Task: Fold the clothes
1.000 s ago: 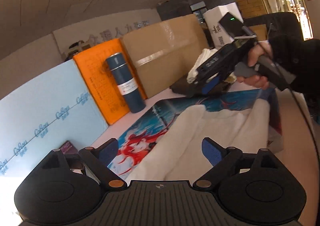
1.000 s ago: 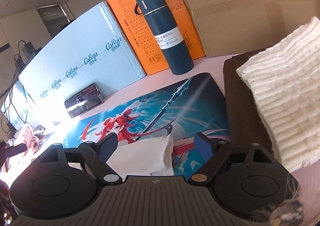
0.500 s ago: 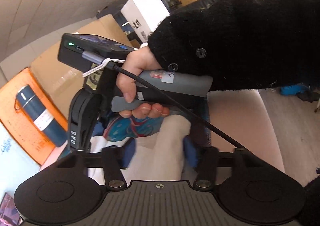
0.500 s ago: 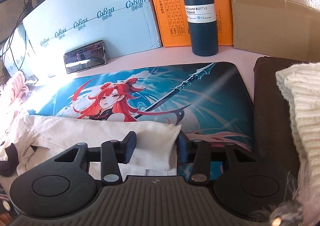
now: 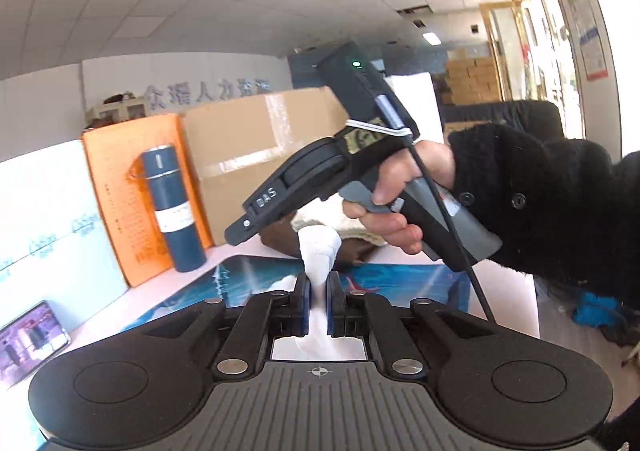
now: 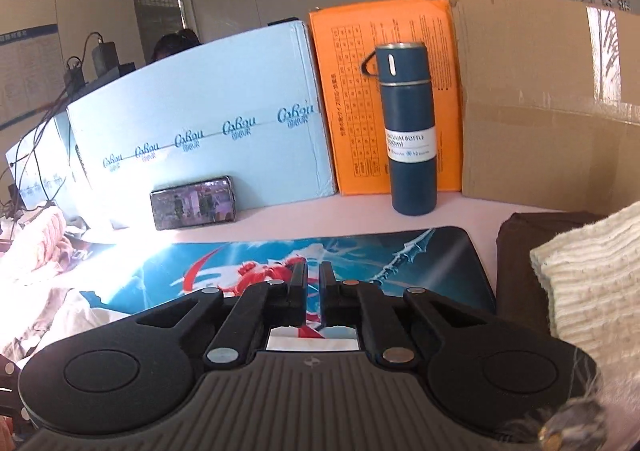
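Note:
My left gripper [image 5: 317, 297] is shut on a bunched edge of the white garment [image 5: 318, 251], which sticks up between its blue pads. My right gripper [image 6: 313, 291] is shut, with white cloth [image 6: 312, 343] showing below its pads; the pinch itself is hidden. In the left wrist view the right gripper's black body [image 5: 304, 187] and the hand in a black sleeve hang just above and to the right. The printed teal desk mat [image 6: 400, 263] lies under both grippers. More of the pale garment [image 6: 60, 315] lies at the left.
A dark blue vacuum bottle [image 6: 410, 131] stands at the back against an orange board [image 6: 352, 99] and a cardboard box [image 6: 552, 103]. A phone [image 6: 193, 202] leans on a light blue board. Folded brown cloth [image 6: 520, 263] with a cream knit [image 6: 592, 283] lies at the right.
Both grippers went from open to shut on the white garment's edge and lifted it. The views rose from the mat toward the back boards.

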The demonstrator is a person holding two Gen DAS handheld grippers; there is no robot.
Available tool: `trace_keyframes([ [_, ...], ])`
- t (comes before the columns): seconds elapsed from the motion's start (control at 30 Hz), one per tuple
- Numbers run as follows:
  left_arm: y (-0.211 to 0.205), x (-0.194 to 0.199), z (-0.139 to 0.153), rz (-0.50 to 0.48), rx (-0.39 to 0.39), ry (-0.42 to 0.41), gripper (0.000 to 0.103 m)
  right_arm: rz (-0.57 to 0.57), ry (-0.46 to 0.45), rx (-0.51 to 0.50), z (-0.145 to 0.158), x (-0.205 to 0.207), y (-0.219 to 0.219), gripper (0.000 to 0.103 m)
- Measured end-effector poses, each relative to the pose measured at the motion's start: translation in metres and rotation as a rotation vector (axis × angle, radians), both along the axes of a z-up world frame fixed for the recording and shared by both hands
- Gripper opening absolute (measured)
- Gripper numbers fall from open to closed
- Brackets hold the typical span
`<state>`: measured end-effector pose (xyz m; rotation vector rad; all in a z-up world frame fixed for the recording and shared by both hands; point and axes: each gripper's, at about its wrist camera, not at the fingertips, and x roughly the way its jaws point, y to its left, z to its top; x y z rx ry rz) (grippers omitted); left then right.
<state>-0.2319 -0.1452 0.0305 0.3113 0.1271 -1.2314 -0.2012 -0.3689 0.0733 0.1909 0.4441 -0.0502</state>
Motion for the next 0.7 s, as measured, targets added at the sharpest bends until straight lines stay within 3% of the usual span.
trace_keyframes([
  [0.1,0.008,0.003,-0.005,-0.005,-0.011,0.060,0.006,-0.116,0.066,0.037,-0.007,0.003,-0.005,0.014],
  [0.17,0.009,-0.001,-0.013,-0.003,-0.005,0.081,0.006,-0.217,0.109,0.098,-0.016,0.002,-0.013,0.053],
  [0.2,0.008,0.000,-0.016,-0.005,-0.002,0.095,0.006,-0.257,0.122,0.147,-0.024,-0.002,-0.019,0.059],
  [0.3,0.016,0.004,-0.011,-0.005,0.007,0.093,0.006,-0.310,0.171,0.389,-0.054,-0.011,-0.039,0.060],
  [0.37,0.015,0.006,-0.011,0.000,-0.001,0.094,0.006,-0.325,0.206,0.492,-0.070,-0.011,-0.043,0.060],
  [0.47,0.015,0.008,-0.011,0.006,-0.010,0.097,0.006,-0.312,0.179,0.587,-0.079,-0.009,-0.040,0.056],
  [0.5,0.017,0.007,-0.011,0.008,-0.012,0.100,0.006,-0.314,0.169,0.609,-0.079,-0.008,-0.039,0.050],
  [0.57,0.020,0.006,-0.012,0.013,-0.020,0.106,0.006,-0.320,0.150,0.651,-0.080,-0.006,-0.038,0.017],
  [0.7,0.040,0.006,-0.008,0.029,-0.074,0.132,0.006,-0.301,0.073,0.617,-0.061,-0.003,-0.021,0.006],
])
